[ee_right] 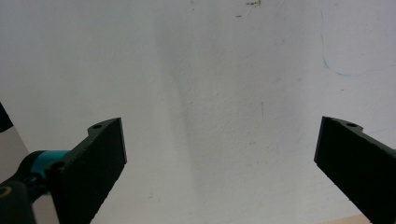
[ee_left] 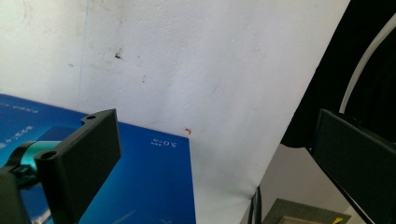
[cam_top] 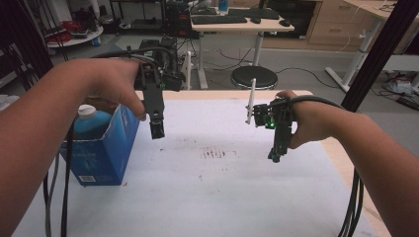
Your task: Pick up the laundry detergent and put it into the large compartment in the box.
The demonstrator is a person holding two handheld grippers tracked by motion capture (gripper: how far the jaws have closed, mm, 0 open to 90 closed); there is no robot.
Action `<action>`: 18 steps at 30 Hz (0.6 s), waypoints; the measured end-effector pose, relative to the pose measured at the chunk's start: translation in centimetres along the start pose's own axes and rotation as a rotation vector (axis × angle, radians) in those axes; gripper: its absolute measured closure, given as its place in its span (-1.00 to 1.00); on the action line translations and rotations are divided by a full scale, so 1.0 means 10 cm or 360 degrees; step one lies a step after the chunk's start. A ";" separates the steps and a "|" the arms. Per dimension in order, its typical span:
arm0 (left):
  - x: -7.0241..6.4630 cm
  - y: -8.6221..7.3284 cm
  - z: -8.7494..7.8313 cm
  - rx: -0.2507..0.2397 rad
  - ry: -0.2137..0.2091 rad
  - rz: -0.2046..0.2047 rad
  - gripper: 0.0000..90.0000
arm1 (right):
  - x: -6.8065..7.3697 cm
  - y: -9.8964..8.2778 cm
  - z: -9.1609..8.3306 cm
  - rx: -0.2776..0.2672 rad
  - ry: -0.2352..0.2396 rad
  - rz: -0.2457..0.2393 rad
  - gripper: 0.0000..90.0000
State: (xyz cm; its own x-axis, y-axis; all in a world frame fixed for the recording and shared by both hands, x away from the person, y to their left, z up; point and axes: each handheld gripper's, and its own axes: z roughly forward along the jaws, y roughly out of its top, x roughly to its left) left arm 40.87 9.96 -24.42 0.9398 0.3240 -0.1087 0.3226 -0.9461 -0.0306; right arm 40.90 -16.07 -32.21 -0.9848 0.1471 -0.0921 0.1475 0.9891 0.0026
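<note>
At the left of the white paper-covered counter (cam_top: 222, 197) stands an open blue cardboard box (cam_top: 106, 148) holding a blue plastic bottle with a white cap (cam_top: 89, 118). The left gripper (cam_top: 157, 129) hangs just beside the box's right wall, its 2 jaws spread wide and holding nothing. The right gripper (cam_top: 275, 154) hovers over bare counter at the right, well apart from the box, its jaws likewise wide and empty. The risk, as I judge it: a careless sideways move of the left gripper could knock the box's raised flap and tip or shove the box.
</note>
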 end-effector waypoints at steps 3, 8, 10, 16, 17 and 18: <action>0.02 0.01 0.04 0.0018 -0.0020 0.0023 -0.96 | -0.01 0.00 0.02 0.0015 0.0004 -0.0012 -0.97; 0.04 0.02 0.06 0.0011 -0.0029 0.0041 -0.96 | -0.02 0.01 0.02 0.0001 0.0004 -0.0009 -0.97; 0.04 0.01 0.06 0.0013 -0.0025 0.0037 -0.96 | -0.03 0.02 0.02 -0.0002 0.0006 -0.0018 -0.97; 0.05 -0.01 0.07 0.0003 -0.0023 0.0029 -0.96 | -0.04 0.02 0.04 0.0006 0.0013 -0.0016 -0.97; 0.05 -0.02 0.06 0.0004 -0.0025 0.0032 -0.96 | -0.04 0.03 0.04 0.0009 0.0010 -0.0019 -0.97; 0.05 -0.02 0.06 -0.0001 -0.0025 0.0028 -0.96 | -0.04 0.03 0.05 0.0010 0.0011 -0.0017 -0.97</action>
State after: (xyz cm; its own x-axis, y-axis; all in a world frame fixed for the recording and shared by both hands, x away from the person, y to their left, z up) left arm 41.19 10.31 -25.06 0.9434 0.3071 -0.1248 0.3061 -0.9516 -0.0277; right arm 41.40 -15.83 -32.65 -0.9870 0.1366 -0.0852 0.1375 0.9905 -0.0045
